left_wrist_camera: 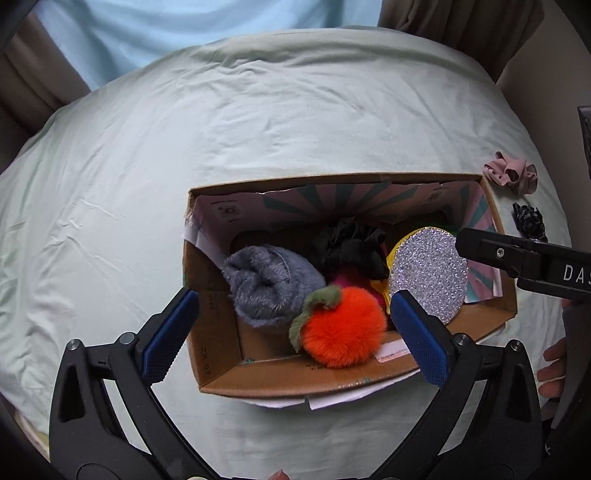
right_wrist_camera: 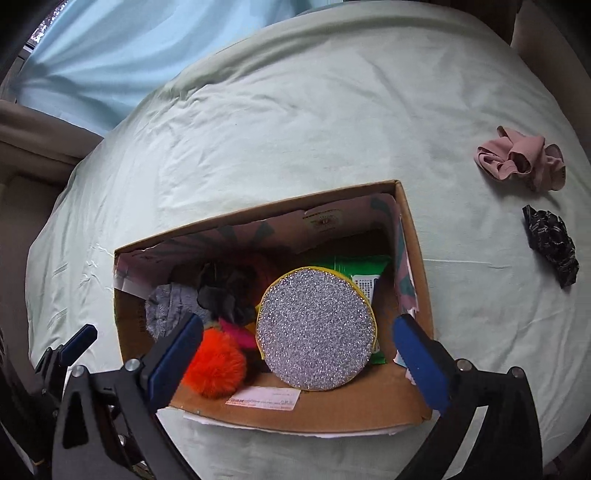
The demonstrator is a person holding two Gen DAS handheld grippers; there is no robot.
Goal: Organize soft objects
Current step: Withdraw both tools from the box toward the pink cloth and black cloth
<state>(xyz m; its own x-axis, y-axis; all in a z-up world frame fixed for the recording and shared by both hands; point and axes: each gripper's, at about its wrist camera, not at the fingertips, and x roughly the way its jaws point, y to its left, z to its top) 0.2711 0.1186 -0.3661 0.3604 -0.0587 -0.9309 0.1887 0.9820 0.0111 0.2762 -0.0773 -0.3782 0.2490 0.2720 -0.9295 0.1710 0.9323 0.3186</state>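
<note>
An open cardboard box sits on the bed. It holds an orange fluffy ball, a grey fuzzy item, a black scrunchie and a round silver glitter pad. My left gripper is open and empty above the box's near left part. My right gripper is open and empty above the glitter pad. A pink scrunchie and a black patterned scrunchie lie on the sheet right of the box.
The pale green bed sheet spreads all round the box. A blue curtain hangs behind the bed. A green packet lies in the box behind the glitter pad.
</note>
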